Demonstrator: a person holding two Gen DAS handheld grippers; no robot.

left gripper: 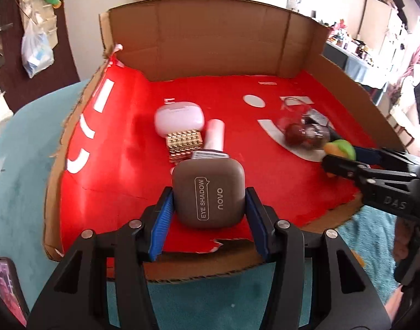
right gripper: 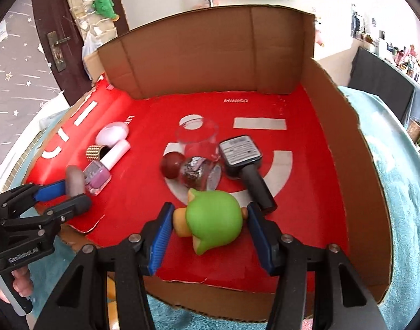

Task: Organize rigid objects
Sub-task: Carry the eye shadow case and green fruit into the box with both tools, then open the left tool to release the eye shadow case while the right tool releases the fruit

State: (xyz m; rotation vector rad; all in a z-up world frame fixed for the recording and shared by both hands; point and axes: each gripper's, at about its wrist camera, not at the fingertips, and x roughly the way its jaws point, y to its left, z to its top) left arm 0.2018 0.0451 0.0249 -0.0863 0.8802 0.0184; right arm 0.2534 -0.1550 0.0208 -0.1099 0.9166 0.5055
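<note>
Left wrist view: left tool is clamping the compact, flat faces between its pads for a square grip, just short of the pink bottle. Right wrist view: right tool is pinching the green toy, with the glass jar lying just beyond it on the tray.

The cardboard tray is lying flat, its rear wall standing behind everything. Inside it, the glass jar is sitting near the centre. The earbud case, studded ring and nail polish bottle are lying left of the jar; the hairbrush is lying right of it; the toy figure is lying before it.
</note>
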